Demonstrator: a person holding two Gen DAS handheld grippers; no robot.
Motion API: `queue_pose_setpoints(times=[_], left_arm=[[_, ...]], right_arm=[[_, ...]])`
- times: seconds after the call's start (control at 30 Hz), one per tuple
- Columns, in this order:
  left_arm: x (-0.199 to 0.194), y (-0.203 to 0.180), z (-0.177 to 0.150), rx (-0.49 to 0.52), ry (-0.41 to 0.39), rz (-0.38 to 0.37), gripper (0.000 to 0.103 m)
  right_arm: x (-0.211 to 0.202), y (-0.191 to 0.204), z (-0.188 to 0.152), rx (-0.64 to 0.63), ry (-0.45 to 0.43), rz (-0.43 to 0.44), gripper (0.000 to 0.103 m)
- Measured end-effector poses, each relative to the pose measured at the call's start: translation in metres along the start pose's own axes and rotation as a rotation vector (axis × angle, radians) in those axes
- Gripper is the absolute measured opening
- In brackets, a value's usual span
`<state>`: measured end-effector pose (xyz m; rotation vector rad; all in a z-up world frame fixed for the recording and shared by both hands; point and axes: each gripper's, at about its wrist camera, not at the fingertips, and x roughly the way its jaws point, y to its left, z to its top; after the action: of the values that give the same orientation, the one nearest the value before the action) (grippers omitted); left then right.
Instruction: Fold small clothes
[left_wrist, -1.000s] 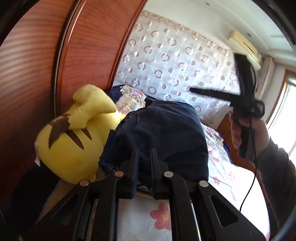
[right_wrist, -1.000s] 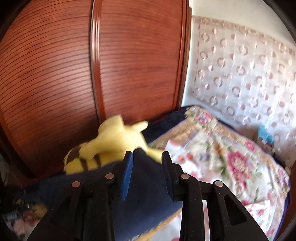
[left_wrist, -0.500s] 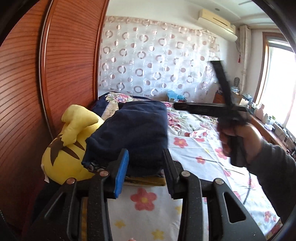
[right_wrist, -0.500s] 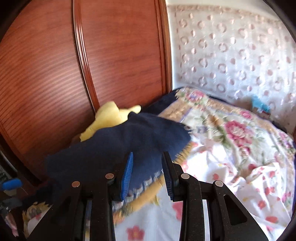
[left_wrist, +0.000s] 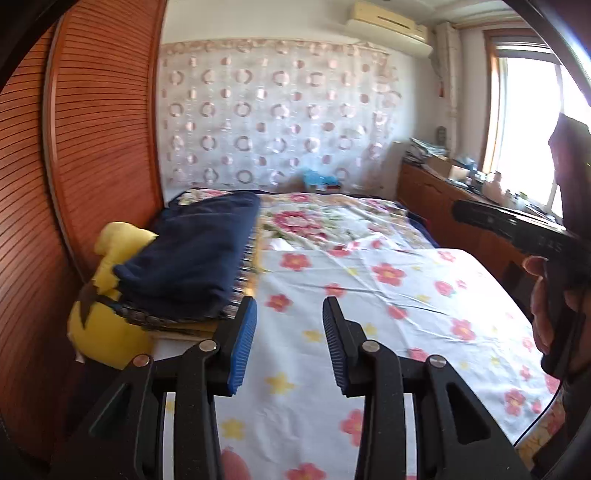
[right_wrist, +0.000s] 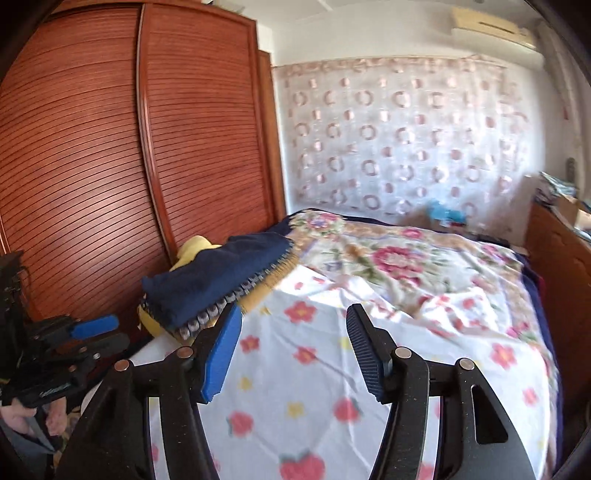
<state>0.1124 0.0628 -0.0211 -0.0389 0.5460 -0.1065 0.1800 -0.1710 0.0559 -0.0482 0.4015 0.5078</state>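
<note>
A folded navy garment (left_wrist: 192, 254) lies on a small stack at the bed's left edge, resting partly on a yellow plush toy (left_wrist: 107, 332). It also shows in the right wrist view (right_wrist: 218, 273). My left gripper (left_wrist: 290, 343) is open and empty, just right of and in front of the stack. My right gripper (right_wrist: 293, 350) is open and empty above the floral sheet. The right gripper also shows at the right edge of the left wrist view (left_wrist: 517, 229), and the left gripper shows at the lower left of the right wrist view (right_wrist: 88, 332).
The floral bedsheet (left_wrist: 369, 295) covers the bed. A wooden slatted wardrobe (right_wrist: 129, 166) stands close on the left. A wooden sideboard (left_wrist: 443, 199) with clutter runs along the right. A patterned curtain (left_wrist: 277, 122) hangs behind the bed.
Both grippers let go of the navy garment, opened wide and pulled back from the stack. The garment now lies folded on the pile by the plush toy.
</note>
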Motion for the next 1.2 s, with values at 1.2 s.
queue_pose_setpoints(times=[1.2], left_arm=[[-0.058, -0.072, 0.021, 0.053, -0.155, -0.012, 0.038]], right_arm=[[-0.116, 0.082, -0.076, 0.124, -0.141, -0.289, 0.062]])
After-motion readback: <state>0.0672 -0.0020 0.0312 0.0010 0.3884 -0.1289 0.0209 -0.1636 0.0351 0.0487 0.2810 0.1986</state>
